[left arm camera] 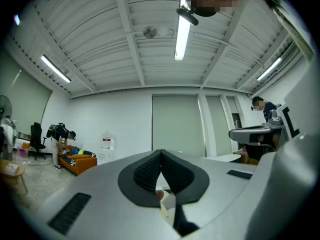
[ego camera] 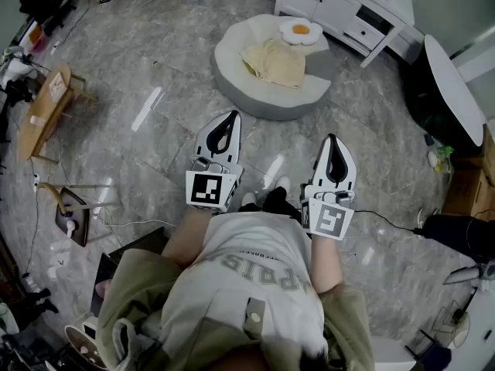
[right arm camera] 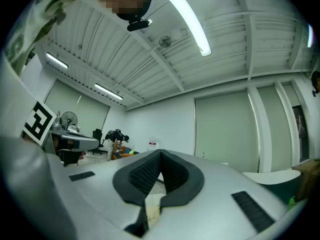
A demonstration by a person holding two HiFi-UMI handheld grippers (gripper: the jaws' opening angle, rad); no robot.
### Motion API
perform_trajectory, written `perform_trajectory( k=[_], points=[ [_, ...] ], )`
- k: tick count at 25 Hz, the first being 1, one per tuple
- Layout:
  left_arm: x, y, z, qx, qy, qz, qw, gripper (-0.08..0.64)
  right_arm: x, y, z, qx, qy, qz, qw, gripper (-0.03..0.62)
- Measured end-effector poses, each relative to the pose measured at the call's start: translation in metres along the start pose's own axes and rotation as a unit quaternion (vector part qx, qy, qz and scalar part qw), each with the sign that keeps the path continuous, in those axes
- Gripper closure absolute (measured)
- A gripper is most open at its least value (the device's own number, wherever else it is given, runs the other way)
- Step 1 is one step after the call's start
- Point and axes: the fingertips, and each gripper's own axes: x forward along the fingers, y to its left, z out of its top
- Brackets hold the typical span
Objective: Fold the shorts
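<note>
Pale yellow shorts [ego camera: 274, 62] lie crumpled on a round grey-white floor cushion [ego camera: 255, 95] ahead of me in the head view. My left gripper [ego camera: 229, 117] and right gripper [ego camera: 332, 139] are held side by side at waist height, short of the cushion, pointing roughly level toward it. Both are shut with nothing between the jaws. In the left gripper view the left gripper [left arm camera: 161, 151] faces a white wall and ceiling. The right gripper [right arm camera: 160, 153] sees much the same in its own view. Neither gripper view shows the shorts.
A fried-egg pillow [ego camera: 300, 30] rests on the cushion's far edge. Behind it stands a white cabinet [ego camera: 340, 6]. A small wooden table [ego camera: 45, 107] is at the left and a dark round table [ego camera: 445, 83] at the right. Cables cross the grey marble floor [ego camera: 155, 114].
</note>
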Motion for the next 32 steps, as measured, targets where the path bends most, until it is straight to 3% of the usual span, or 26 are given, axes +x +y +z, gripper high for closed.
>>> perform_trajectory(
  k=[20, 25, 26, 27, 28, 32],
  points=[
    [-0.003, 0.005, -0.005, 0.003, 0.011, 0.003, 0.9999, 0.545, 0.003, 0.008, -0.005, -0.007, 0.006, 0.012, 1.0, 0.575],
    [0.004, 0.009, -0.009, -0.019, 0.021, -0.013, 0.9995, 0.536, 0.013, 0.004, -0.013, 0.085, 0.013, 0.031, 0.996, 0.574],
    [0.008, 0.008, -0.008, -0.025, 0.02, -0.019, 0.9993, 0.436, 0.017, 0.003, -0.016, 0.102, 0.019, 0.041, 0.994, 0.471],
    [0.013, 0.008, -0.007, -0.031, 0.019, -0.024, 0.999, 0.301, 0.022, 0.002, -0.019, 0.112, 0.024, 0.051, 0.992, 0.323],
    [0.018, 0.009, -0.007, -0.035, 0.019, -0.026, 0.9989, 0.27, 0.026, 0.0, -0.021, 0.114, 0.027, 0.054, 0.992, 0.321],
    [0.04, 0.018, -0.009, -0.022, 0.027, -0.015, 0.9993, 0.265, 0.048, -0.012, -0.03, 0.097, 0.031, 0.052, 0.993, 0.32]
  ],
)
